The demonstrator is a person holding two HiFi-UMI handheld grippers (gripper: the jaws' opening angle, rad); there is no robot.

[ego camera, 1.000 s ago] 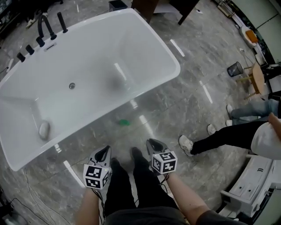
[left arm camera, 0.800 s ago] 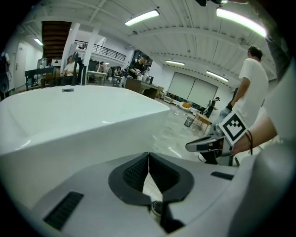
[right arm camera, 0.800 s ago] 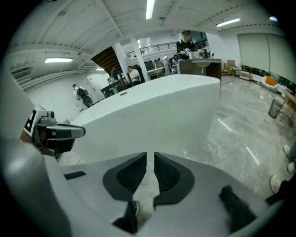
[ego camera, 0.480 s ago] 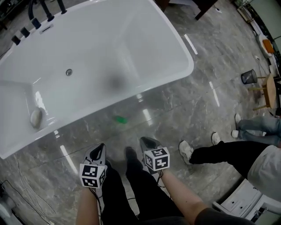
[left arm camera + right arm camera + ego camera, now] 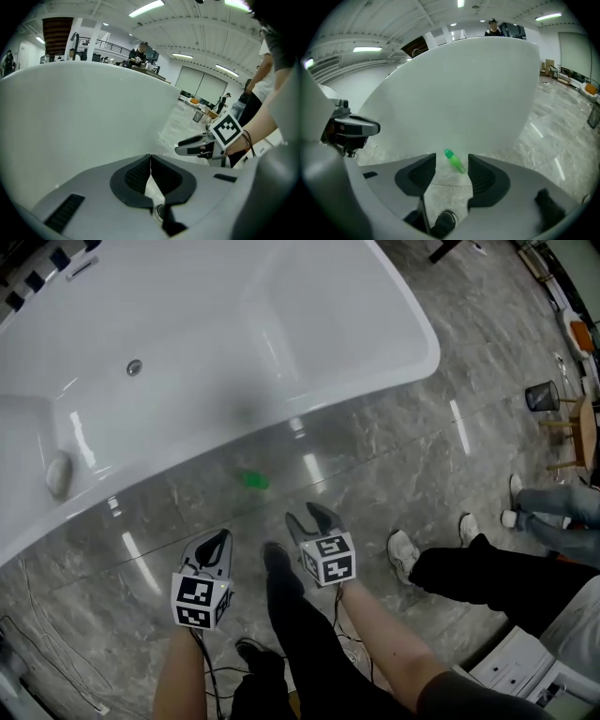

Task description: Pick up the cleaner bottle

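Observation:
A small green cleaner bottle (image 5: 254, 481) lies on its side on the grey marble floor, just in front of the white bathtub (image 5: 216, 343). In the right gripper view the bottle (image 5: 454, 161) shows ahead, in line with the gap between the jaws and apart from them. My right gripper (image 5: 312, 518) is open; its jaws have just been opening, with nothing between them. It hangs a little short of the bottle, to its right. My left gripper (image 5: 215, 547) is shut and empty, lower left of the bottle, facing the tub wall (image 5: 84, 122).
A pale oval object (image 5: 58, 473) rests inside the tub at the left end. A seated person's legs and white shoes (image 5: 403, 554) are on the floor to the right. A black bin (image 5: 543, 396) and a wooden stool (image 5: 578, 432) stand far right. White equipment (image 5: 530, 669) is at bottom right.
Both grippers have sunk toward the floor and come closer to the green bottle. The right gripper's jaws, shut in the earlier frames, now stand apart. The tub has shifted up and left in the view.

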